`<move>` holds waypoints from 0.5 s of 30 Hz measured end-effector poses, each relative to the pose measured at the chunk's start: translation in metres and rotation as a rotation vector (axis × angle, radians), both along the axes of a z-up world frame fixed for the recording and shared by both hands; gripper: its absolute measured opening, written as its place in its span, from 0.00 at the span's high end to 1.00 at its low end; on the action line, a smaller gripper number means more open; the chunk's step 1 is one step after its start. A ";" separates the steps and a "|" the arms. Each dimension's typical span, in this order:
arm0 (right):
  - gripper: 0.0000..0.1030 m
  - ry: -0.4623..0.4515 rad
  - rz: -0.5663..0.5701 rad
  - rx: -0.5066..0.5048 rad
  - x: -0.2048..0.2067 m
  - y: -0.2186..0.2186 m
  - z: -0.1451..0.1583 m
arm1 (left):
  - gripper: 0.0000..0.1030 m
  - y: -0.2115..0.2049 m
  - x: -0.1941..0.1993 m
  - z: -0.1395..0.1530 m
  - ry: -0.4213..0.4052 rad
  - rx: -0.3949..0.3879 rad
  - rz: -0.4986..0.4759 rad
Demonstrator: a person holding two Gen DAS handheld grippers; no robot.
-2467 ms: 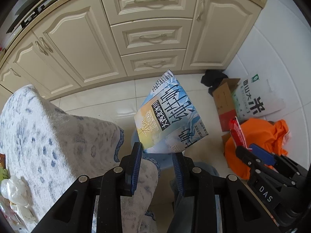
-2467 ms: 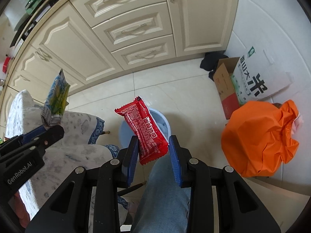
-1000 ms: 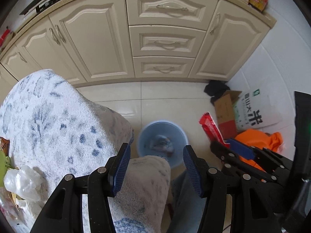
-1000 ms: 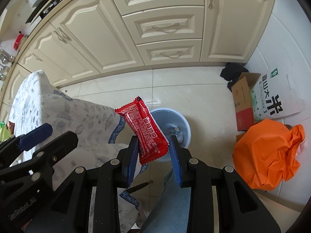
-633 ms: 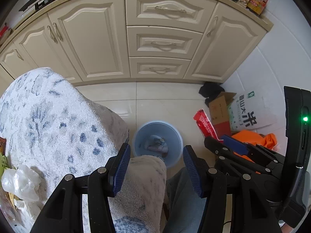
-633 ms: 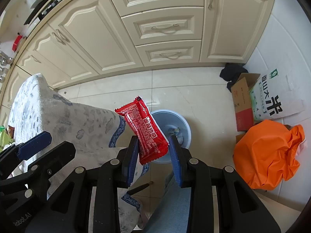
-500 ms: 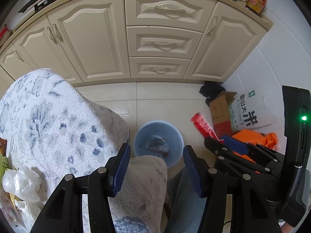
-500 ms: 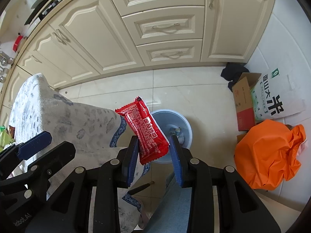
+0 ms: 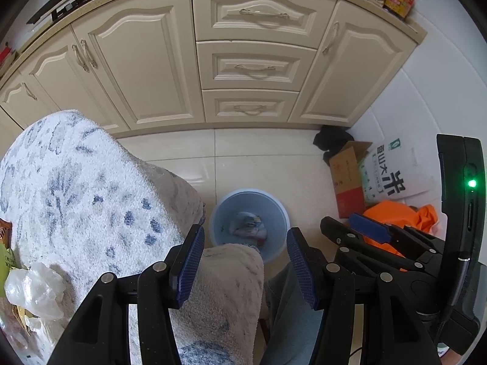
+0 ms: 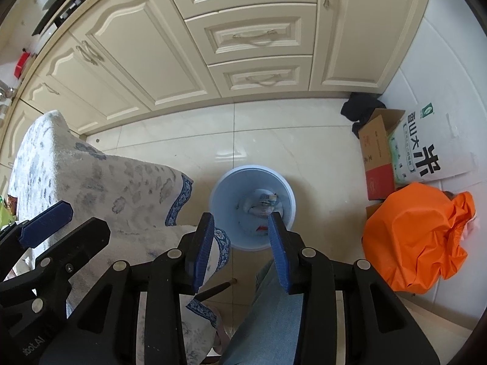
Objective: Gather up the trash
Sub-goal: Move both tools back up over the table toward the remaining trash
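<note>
Right wrist view: my right gripper, jaws opening and empty, above the blue bin; my left gripper wide, empty.

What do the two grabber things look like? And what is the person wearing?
Both the left gripper and right gripper are black plastic with silver screws and blue ribbed pads. White lettering marks the left one's side. The person's leg wears blue jeans.
</note>
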State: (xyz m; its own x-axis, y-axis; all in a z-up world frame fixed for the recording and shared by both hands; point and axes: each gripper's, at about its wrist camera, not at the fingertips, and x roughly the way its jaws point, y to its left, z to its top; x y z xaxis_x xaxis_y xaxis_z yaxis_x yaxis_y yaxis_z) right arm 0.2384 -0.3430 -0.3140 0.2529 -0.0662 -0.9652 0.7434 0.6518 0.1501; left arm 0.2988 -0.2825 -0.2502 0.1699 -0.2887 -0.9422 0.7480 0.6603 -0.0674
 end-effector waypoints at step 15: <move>0.47 0.015 -0.037 -0.010 -0.024 -0.006 0.003 | 0.47 -0.006 -0.008 -0.004 -0.015 0.020 0.019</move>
